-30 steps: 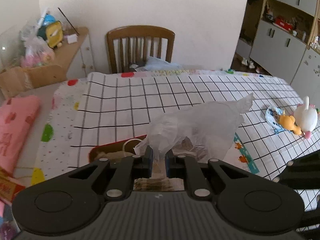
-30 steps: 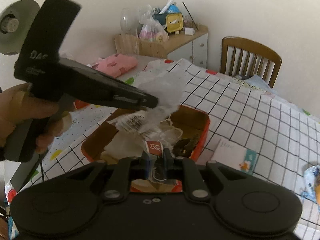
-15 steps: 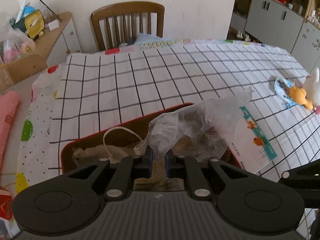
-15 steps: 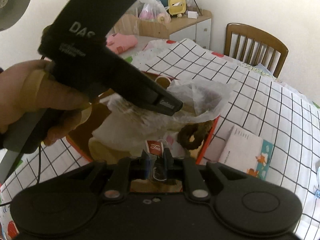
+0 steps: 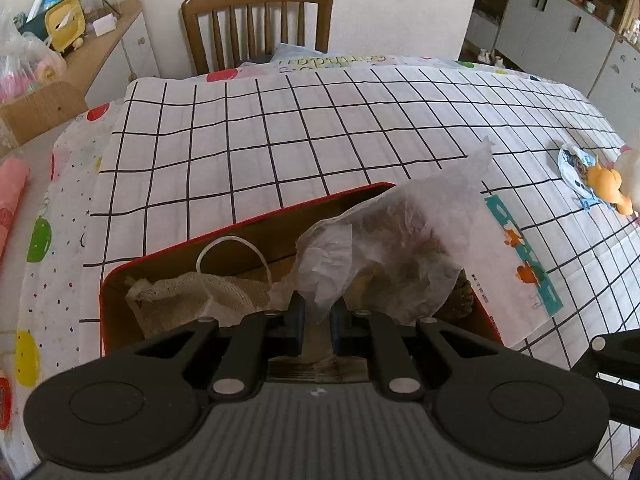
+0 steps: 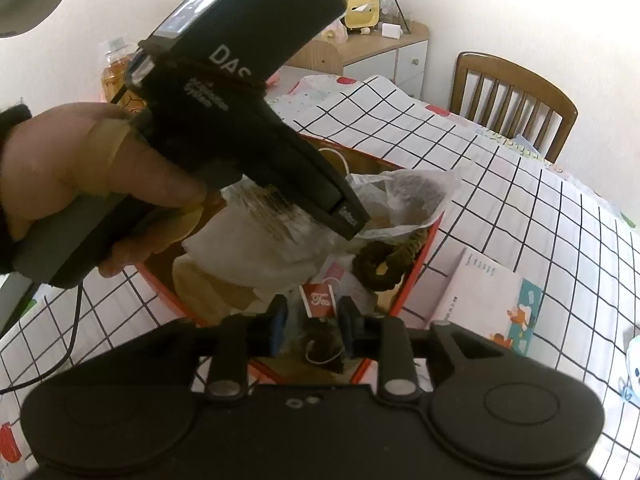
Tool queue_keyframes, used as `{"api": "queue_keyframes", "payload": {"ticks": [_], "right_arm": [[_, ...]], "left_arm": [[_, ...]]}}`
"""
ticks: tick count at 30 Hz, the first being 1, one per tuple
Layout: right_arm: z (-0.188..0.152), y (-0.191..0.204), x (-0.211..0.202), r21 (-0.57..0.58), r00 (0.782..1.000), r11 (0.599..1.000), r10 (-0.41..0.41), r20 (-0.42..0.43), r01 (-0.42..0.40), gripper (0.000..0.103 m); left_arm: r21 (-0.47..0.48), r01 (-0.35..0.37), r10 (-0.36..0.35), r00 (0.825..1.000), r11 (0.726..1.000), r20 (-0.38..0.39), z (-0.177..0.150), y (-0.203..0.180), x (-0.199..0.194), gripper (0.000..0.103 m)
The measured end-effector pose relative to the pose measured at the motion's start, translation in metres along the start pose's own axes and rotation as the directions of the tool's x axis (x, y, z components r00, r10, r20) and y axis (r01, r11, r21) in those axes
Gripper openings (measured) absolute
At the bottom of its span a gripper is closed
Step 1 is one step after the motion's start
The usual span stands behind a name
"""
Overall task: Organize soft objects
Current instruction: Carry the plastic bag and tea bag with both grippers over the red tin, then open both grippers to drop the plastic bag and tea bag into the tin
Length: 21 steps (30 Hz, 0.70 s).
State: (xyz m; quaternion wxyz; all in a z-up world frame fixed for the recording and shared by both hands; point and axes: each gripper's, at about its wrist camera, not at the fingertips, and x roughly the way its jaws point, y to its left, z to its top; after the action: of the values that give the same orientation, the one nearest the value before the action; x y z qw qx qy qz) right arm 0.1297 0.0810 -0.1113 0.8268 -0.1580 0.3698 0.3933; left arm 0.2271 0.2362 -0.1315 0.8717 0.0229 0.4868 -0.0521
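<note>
Crinkled translucent bag (image 5: pixel 404 248) of brown stuff over red box (image 5: pixel 256 220), left jaws pinching it, right jaws parted.

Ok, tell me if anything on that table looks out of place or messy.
The red box is overfull: the crumpled plastic bag that the left gripper pinches sticks up above its rim. A printed leaflet lies loose beside the box, and small toys sit near the table's right edge. Nothing looks spilled or broken.

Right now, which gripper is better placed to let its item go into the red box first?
Probably the left gripper: it pinches the clear bag, which hangs over the red box. The right gripper looks open around a tea packet.
</note>
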Motion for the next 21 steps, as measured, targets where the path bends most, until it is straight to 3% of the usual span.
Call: {"api": "queue_keyframes", "payload": {"ticks": [8, 10, 11, 14, 21], "right_arm": [[0.0, -0.001, -0.003, -0.003, 1.0, 1.0, 0.005, 0.003, -0.005, 0.044], [0.0, -0.001, -0.004, -0.008, 1.0, 1.0, 0.007, 0.006, -0.007, 0.049], [-0.001, -0.001, -0.005, -0.01, 1.0, 1.0, 0.007, 0.009, -0.007, 0.05], [-0.001, 0.001, -0.009, -0.023, 1.0, 1.0, 0.011, 0.022, -0.01, 0.056], [-0.001, 0.0, -0.021, -0.016, 0.998, 1.0, 0.015, 0.057, -0.014, 0.065]], "left_arm": [[-0.024, 0.002, -0.003, 1.0, 1.0, -0.001, -0.001, 0.003, -0.004, 0.015], [-0.019, -0.001, 0.001, 1.0, 1.0, 0.003, -0.001, 0.003, -0.005, 0.022], [-0.019, 0.0, 0.0, 1.0, 1.0, 0.006, -0.001, 0.003, -0.006, 0.03], [-0.025, 0.012, -0.012, 1.0, 1.0, 0.023, -0.003, 0.004, -0.01, 0.074], [-0.021, 0.012, -0.011, 0.999, 1.0, 0.045, -0.008, 0.003, -0.025, 0.075]]}}
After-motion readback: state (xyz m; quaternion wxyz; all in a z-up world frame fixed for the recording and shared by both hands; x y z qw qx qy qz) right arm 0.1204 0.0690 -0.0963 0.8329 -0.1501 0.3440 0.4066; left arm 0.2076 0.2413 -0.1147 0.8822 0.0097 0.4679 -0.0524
